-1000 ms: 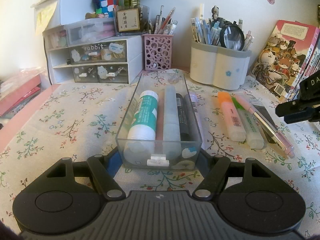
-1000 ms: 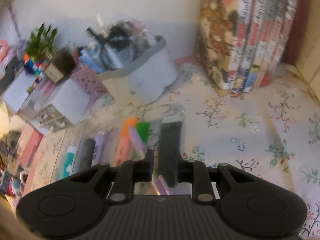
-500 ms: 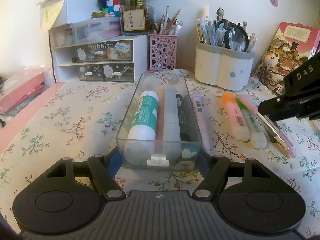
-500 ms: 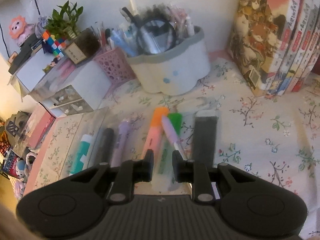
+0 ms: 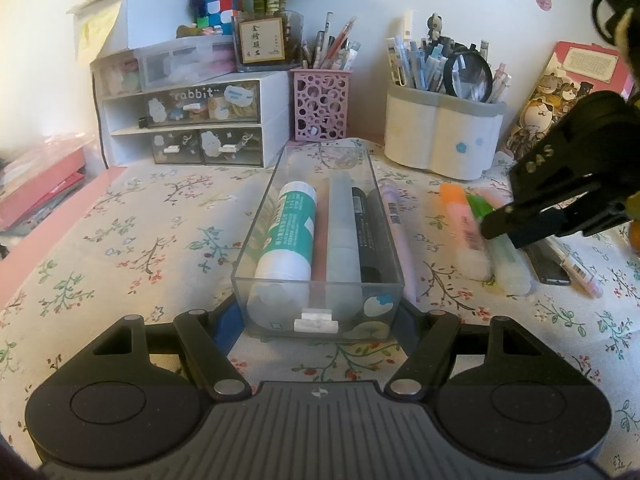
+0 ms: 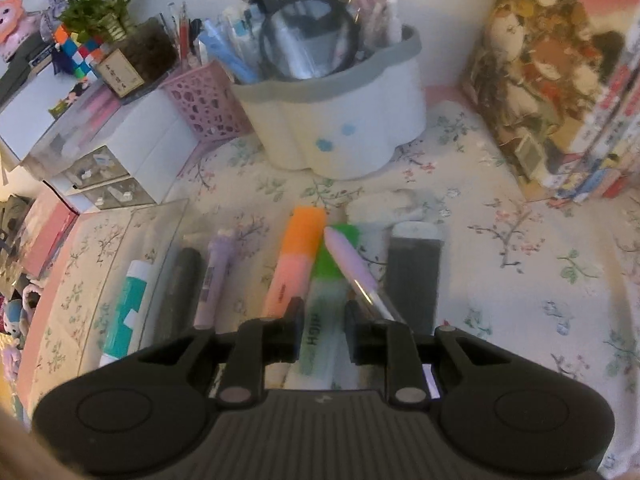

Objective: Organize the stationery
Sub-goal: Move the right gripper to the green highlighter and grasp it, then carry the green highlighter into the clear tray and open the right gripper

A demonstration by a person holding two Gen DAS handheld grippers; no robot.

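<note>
My left gripper [image 5: 320,309] is shut on the near end of a clear tray [image 5: 256,224], one finger on each side wall. A green-and-white glue stick [image 5: 292,228], a frosted tube and a black marker [image 5: 362,224] lie in the tray. A lilac pen [image 5: 394,216] lies just outside its right wall. Further right lie an orange highlighter [image 6: 296,256], a green highlighter [image 6: 320,280], a pink-lilac pen [image 6: 352,264] slanting across it, and a flat black case [image 6: 412,276]. My right gripper [image 6: 323,320] straddles the green highlighter, its jaws opening, the pads not pressing.
At the back stand a white-and-grey pen holder [image 5: 440,136], a pink perforated cup [image 5: 320,104] and a white drawer unit [image 5: 192,120] with a plant on top. Upright books [image 6: 560,80] line the right. A floral cloth [image 5: 140,240] covers the desk.
My right gripper has come in from the right and lower, and now sits over the green highlighter. The left gripper and the tray have stayed where they were.
</note>
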